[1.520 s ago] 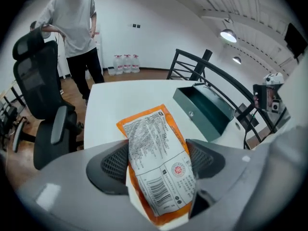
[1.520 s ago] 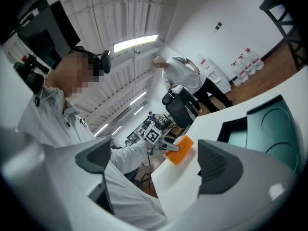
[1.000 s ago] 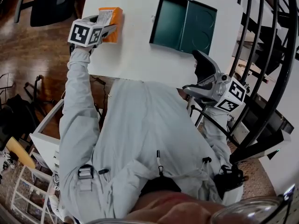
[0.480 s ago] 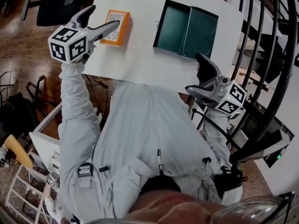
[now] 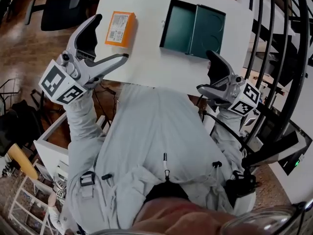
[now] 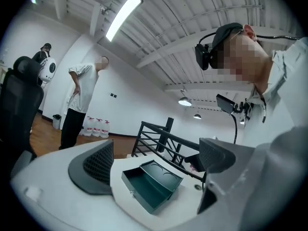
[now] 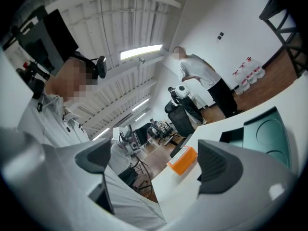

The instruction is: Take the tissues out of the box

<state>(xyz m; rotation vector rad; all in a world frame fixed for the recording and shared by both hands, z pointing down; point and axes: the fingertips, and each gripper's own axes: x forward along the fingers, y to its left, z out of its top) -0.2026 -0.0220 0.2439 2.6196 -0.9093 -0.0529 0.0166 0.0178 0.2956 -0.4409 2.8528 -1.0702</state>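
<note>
An orange pack of tissues [image 5: 120,28] lies flat on the white table [image 5: 146,58], left of the open dark green box [image 5: 193,27], whose inside looks empty. My left gripper [image 5: 110,38] is raised off the near-left table edge, apart from the pack, its jaws opening wide with nothing between them. In the left gripper view this gripper [image 6: 156,160] looks across the table at the green box [image 6: 151,184]. My right gripper [image 5: 205,72] hovers open and empty at the near-right table edge. The right gripper view shows its spread jaws [image 7: 154,162], the orange pack [image 7: 183,161] and the green box [image 7: 262,129].
A black stair railing [image 5: 279,58] runs along the right of the table. A black office chair [image 5: 61,4] stands at the far left. A white wire cart [image 5: 34,204] sits on the floor at lower left. A person [image 6: 79,105] stands in the background.
My left gripper let go of the orange pack, which now rests on the table, and drew back toward the body with its jaws spreading. The right gripper barely moved.
</note>
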